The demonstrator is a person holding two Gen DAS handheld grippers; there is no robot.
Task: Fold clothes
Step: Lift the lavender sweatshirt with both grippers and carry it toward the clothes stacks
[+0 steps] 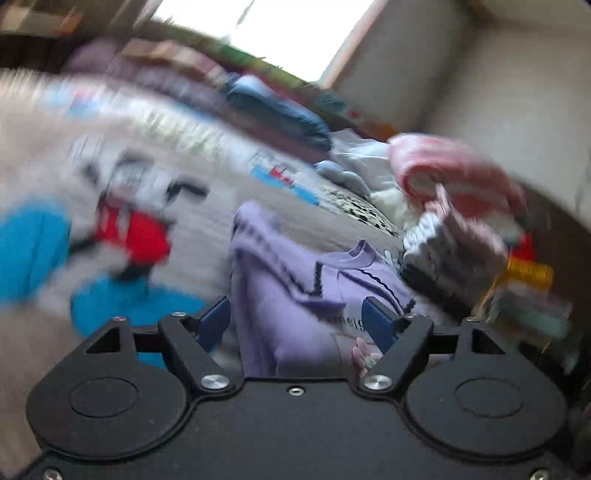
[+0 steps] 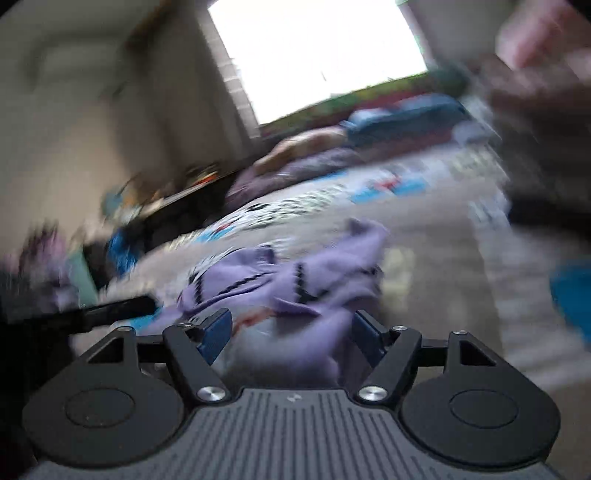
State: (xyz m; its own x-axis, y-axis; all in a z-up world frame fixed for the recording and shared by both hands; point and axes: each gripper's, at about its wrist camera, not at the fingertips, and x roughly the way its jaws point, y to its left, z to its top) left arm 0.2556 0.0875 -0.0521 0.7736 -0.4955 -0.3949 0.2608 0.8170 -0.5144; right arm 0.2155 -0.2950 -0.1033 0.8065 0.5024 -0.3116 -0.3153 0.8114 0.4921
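**Lilac top bunched on the bed, both grippers spread over it**

The lilac top (image 1: 295, 291) lies crumpled on the bed (image 1: 207, 229), a printed cover in grey with blue, red and white shapes. Dark zigzag trim runs along its seams and its collar points up and away in the left view. In the right view the same top (image 2: 295, 284) sits as a low heap, one corner lifted toward the far side.

The left gripper (image 1: 297, 323) has its blue fingers (image 1: 212, 321) set wide apart, with the cloth filling the gap between them. Whether either finger touches the fabric cannot be told through the blur. The right gripper (image 2: 291, 330) also has its fingers (image 2: 216, 332) spread wide, the heap lying just ahead and partly between them, not clamped.

To the right in the left view stands a stack of clothes (image 1: 454, 206), pink and white on top, grey and striped pieces beneath. Farther back on the bed lies a blue bundle (image 1: 280, 110), with a bright window (image 1: 288, 33) behind it. No basket or box can be made out; both views are heavily smeared by motion.
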